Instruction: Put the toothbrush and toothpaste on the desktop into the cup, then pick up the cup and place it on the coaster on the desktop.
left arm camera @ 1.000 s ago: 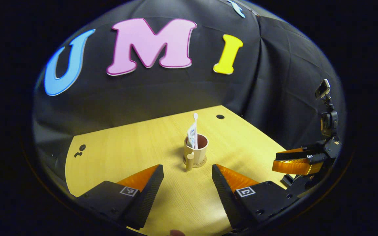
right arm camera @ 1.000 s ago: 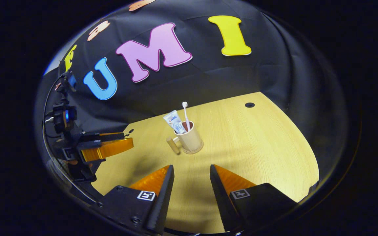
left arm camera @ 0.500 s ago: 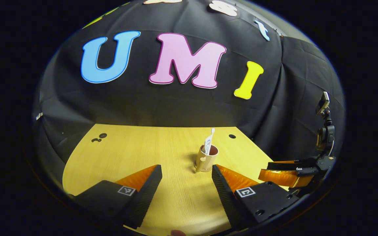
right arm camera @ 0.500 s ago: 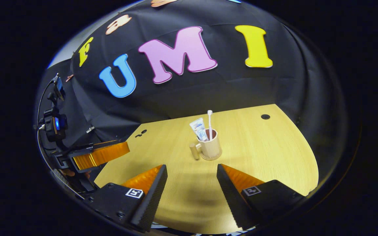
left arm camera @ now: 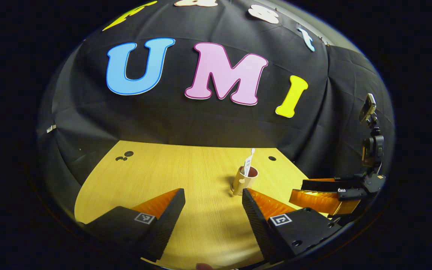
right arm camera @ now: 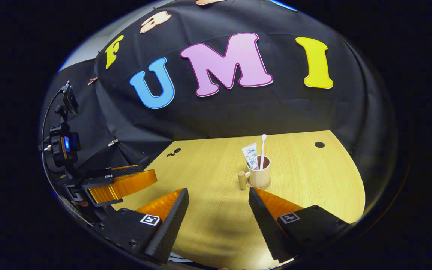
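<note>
Counter (right arm camera: 306, 180): bare wood, nothing crowding the cup.
Left claw (left arm camera: 213, 204): spread, holding nothing, well short of the cup.
Right claw (right arm camera: 219, 204): spread, empty, near the cup.
Cup (right arm camera: 260, 177): stands on coaster (right arm camera: 264, 186); looks rigid and light, handle (right arm camera: 242, 180) the likely hold.
Toothpaste (right arm camera: 251, 155): soft tube, propped inside the cup.
Toothbrush (right arm camera: 263, 150): stiff, thin, upright in the cup; may tip.

A pale wooden worktop (left arm camera: 186, 176) with a rounded edge is sitting in the booth, catching warm light. Black cloth (right arm camera: 216, 112) is hanging in folds behind and beside it as the wall. Small dark round holes (right arm camera: 319, 144) are showing near the worktop's far corners.
</note>
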Action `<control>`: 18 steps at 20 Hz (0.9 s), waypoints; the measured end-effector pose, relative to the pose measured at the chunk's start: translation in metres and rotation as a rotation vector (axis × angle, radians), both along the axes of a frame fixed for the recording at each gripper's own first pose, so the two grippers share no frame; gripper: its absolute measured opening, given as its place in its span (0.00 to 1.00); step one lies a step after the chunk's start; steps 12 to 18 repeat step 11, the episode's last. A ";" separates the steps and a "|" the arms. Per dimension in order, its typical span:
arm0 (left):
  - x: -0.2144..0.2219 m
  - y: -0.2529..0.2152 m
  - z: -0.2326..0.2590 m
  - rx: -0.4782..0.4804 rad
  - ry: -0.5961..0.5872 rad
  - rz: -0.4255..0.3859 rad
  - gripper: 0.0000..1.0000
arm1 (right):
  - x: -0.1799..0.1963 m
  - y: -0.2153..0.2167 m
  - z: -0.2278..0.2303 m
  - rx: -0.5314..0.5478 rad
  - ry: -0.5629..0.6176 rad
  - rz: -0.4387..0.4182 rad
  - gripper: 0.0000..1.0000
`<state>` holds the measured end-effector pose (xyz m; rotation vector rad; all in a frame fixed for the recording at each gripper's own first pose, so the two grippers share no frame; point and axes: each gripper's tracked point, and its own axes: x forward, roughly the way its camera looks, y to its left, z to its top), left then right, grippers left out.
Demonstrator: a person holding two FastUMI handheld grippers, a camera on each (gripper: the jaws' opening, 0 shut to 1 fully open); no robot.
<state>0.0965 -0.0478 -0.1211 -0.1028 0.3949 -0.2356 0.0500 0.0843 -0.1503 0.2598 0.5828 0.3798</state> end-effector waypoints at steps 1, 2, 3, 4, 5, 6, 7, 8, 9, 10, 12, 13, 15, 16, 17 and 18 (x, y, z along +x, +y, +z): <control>-0.001 0.000 0.001 0.001 0.001 -0.003 0.95 | 0.001 0.002 0.001 0.004 -0.001 0.001 0.98; -0.001 0.002 0.002 0.004 -0.001 -0.003 0.95 | 0.002 0.003 0.002 0.005 -0.002 0.001 0.98; -0.001 0.002 0.001 0.007 0.000 -0.002 0.95 | 0.002 0.004 0.001 0.004 -0.003 0.003 0.98; -0.001 0.003 0.002 0.010 0.000 -0.004 0.95 | 0.003 0.005 0.002 0.003 -0.005 0.003 0.98; -0.001 0.003 0.000 0.014 0.000 -0.004 0.95 | 0.002 0.006 0.002 0.004 -0.004 0.005 0.98; 0.000 0.003 0.000 0.016 0.001 -0.007 0.95 | 0.003 0.006 0.002 0.001 -0.002 0.006 0.98; -0.001 0.002 -0.001 0.019 0.004 -0.008 0.95 | 0.002 0.007 0.001 -0.001 -0.002 0.007 0.98; -0.001 0.002 -0.001 0.021 0.007 -0.012 0.95 | 0.001 0.007 0.001 -0.002 0.000 0.007 0.98; -0.001 0.002 -0.002 0.024 0.008 -0.012 0.95 | 0.001 0.007 0.000 -0.003 0.001 0.007 0.98; -0.001 0.001 -0.002 0.024 0.009 -0.016 0.95 | 0.000 0.006 0.001 -0.004 0.001 0.006 0.98; -0.002 0.000 -0.002 0.024 0.009 -0.019 0.95 | -0.001 0.006 0.001 -0.005 0.002 0.005 0.98; -0.002 0.000 -0.002 0.024 0.009 -0.019 0.95 | -0.001 0.006 0.001 -0.005 0.002 0.005 0.98; -0.002 0.000 -0.002 0.024 0.009 -0.019 0.95 | -0.001 0.006 0.001 -0.005 0.002 0.005 0.98; -0.002 0.000 -0.002 0.024 0.009 -0.019 0.95 | -0.001 0.006 0.001 -0.005 0.002 0.005 0.98; -0.002 0.000 -0.002 0.024 0.009 -0.019 0.95 | -0.001 0.006 0.001 -0.005 0.002 0.005 0.98; -0.002 0.000 -0.002 0.024 0.009 -0.019 0.95 | -0.001 0.006 0.001 -0.005 0.002 0.005 0.98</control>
